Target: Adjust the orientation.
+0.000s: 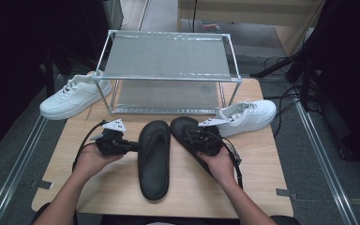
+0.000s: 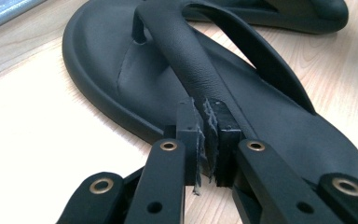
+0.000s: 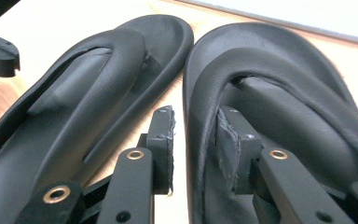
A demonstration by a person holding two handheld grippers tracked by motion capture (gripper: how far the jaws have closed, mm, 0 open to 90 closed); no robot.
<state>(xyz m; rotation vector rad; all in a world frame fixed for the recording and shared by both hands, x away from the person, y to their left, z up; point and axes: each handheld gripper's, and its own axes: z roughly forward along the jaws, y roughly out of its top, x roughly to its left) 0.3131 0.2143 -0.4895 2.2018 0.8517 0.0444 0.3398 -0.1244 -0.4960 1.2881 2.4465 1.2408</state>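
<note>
Work in hand: you have a pair of black flip-flops on the wooden table (image 1: 103,187) in front of the metal shoe rack (image 1: 168,75), one for each gripper.

Left flip-flop (image 1: 153,159): it lies at the table's middle, long axis running 12 to 6 o'clock, toe toward the rack.

Left gripper (image 1: 133,146): it comes in from 9 o'clock at the sandal's near edge. In the left gripper view the pads (image 2: 192,135) are pressed nearly together, pinching the outer leg of the strap (image 2: 186,51) where it meets the sole.

Right flip-flop (image 1: 187,133): it sits just beside the left one, toward 3 o'clock, long axis tilted from about 11 to 5 o'clock; your right hand covers its heel end.

Right gripper (image 3: 196,140): the jaws stand partly spread, straddling the sandal's inner rim and strap leg; one pad (image 3: 228,140) lies against the strap's inner side, the other (image 3: 165,140) hangs in the gap between the two sandals, clear of the rim.

Key relation: the strap of the right sandal lies between your right fingers but is not clamped.

Judgement: the left grip looks ready to lift; the right one needs closing first, or that sandal likely stays on the table.

Nearby: a white sneaker (image 1: 75,96) at 10 o'clock and another sneaker (image 1: 246,117) at 2 o'clock, both apart from your hands.
</note>
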